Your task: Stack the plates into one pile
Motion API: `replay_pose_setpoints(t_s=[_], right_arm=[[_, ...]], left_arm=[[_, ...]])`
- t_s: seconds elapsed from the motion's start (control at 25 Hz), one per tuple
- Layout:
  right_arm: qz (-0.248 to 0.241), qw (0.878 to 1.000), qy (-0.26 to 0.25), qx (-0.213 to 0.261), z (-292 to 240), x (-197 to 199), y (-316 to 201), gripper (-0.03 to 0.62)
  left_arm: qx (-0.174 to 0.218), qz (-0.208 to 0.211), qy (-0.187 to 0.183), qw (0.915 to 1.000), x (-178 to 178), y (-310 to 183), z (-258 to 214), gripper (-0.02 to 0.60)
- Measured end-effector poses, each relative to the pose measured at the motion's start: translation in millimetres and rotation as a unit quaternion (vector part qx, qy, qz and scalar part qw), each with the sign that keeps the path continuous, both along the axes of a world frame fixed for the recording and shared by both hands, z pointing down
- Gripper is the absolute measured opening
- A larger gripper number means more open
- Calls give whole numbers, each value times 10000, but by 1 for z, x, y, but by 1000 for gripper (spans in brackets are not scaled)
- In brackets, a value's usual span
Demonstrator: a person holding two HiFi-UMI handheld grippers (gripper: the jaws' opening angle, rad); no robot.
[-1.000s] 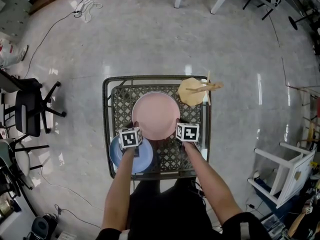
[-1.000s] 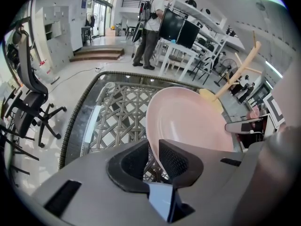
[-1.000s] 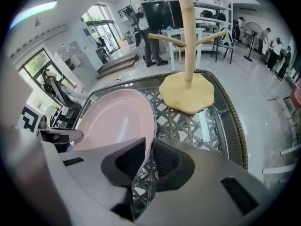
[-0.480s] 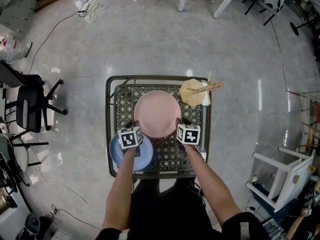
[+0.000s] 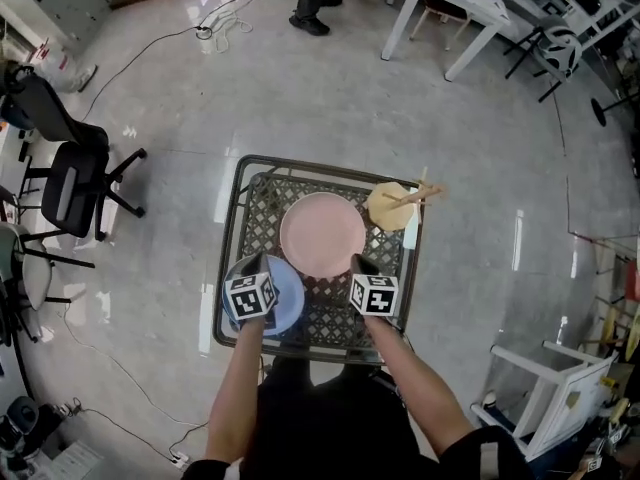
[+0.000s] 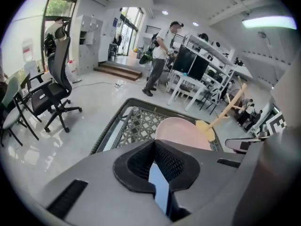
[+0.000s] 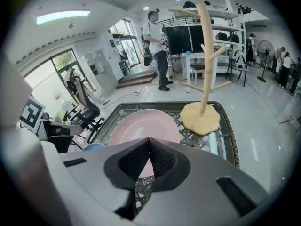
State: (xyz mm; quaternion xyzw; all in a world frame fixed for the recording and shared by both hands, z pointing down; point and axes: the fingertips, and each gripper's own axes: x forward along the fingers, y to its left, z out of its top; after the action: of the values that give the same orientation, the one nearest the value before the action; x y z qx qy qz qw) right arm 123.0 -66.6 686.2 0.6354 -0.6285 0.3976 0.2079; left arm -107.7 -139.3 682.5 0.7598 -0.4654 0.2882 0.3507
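Two plates, not stacked. Pink plate (image 5: 322, 234) sits mid-table, blue plate (image 5: 288, 300) at the near-left corner, just beside it; can't tell if the rims touch. Both lie flat on the lattice table (image 5: 232, 230).

Left gripper (image 5: 258, 264) hangs above the blue plate. Its jaws have just been closing and are now together with nothing between them. Right gripper (image 5: 360, 266) is the same: just closed, empty, off the pink plate's near-right rim.

How I'd do it:
- Pink looks bigger, so keep it as the base and move the blue one.
- Open the left jaws wide before going down; shut tips will only shove the plate.
- Pinch the blue rim on its near-left edge, with the lower jaw under the lip. Mind the lattice holes, a tip could snag.
- Lift level, carry it right, centre it over the pink, set it down, then release.
- Right gripper could steady the pink rim. Stay clear of the wooden stand (image 5: 393, 208) at the far right.
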Motion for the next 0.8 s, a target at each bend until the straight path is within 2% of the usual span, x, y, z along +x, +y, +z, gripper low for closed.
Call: replay_pose_setpoints(t_s=[0.2, 0.44, 0.8], right_arm=[[-694, 9970, -114, 330, -32, -42, 7, 9], [-1579, 9854, -166, 616, -51, -99, 12, 9], [-2009, 9773, -309, 594, -54, -170, 24, 9]], left_arm=[[273, -414, 115, 9987, -31, 25, -34, 15], [515, -861, 132, 9949, -75, 56, -57, 15], [472, -1268, 43, 9908, -151, 93, -54, 15]])
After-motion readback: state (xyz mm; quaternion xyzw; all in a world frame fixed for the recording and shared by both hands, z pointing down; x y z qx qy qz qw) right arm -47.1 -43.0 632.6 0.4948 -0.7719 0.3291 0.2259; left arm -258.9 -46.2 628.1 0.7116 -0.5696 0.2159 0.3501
